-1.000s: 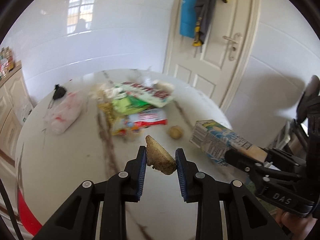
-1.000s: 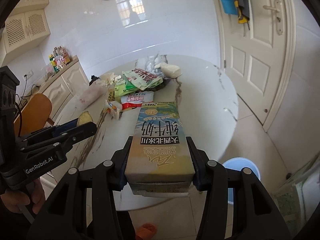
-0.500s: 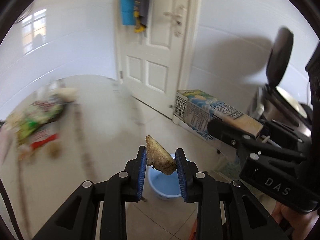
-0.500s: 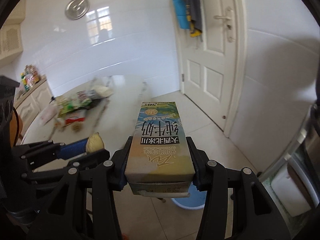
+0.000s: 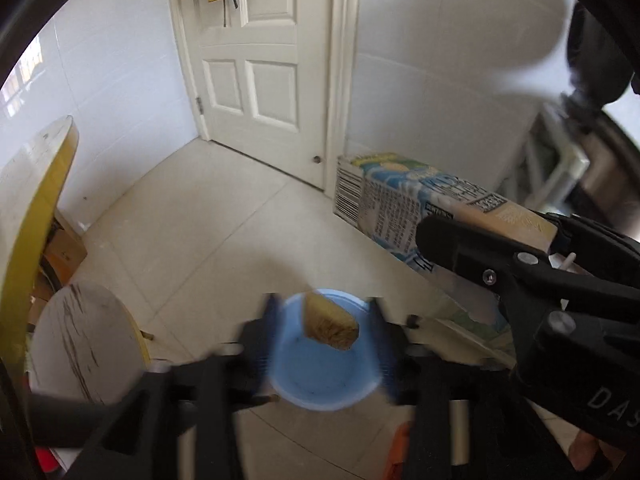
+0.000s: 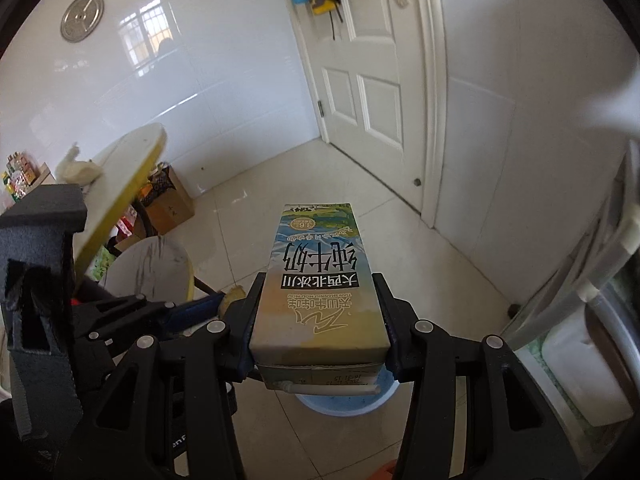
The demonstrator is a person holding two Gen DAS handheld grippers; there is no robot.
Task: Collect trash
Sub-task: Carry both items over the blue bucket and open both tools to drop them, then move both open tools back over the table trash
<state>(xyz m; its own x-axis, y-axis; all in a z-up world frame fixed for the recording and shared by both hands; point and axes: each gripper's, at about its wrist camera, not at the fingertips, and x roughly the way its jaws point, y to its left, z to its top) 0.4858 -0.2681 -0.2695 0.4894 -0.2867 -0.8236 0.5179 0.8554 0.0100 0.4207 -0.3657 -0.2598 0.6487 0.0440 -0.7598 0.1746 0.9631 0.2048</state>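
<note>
Over the blue bucket (image 5: 320, 364), left wrist view: left gripper (image 5: 322, 336) with jaws opening, blurred, pads spread clear of the brown food scrap (image 5: 330, 326). Scrap sits between them, apparently loose above the bucket mouth. Bucket stands on the tiled floor (image 5: 192, 232), directly under.

Risk one: the scrap hangs toward the bucket's far rim in this view, so a drop could clip the rim and bounce onto the floor.

Just to the right, right gripper (image 6: 318, 320) is clamped at mid-width on the milk carton (image 6: 320, 280), pads pressing both long sides; carton lies flat, pointing away. Bucket rim (image 6: 344, 406) only partly visible beneath it.

Risk two: carton is long against the bucket mouth; released flat it may bridge the rim or tip out. Tilting it nose-down first looks safer.

Risk three: both grippers crowd the same opening and could knock together.

Farther left: round surface (image 6: 128, 168), edge-on, a pale lump at its edge.
</note>
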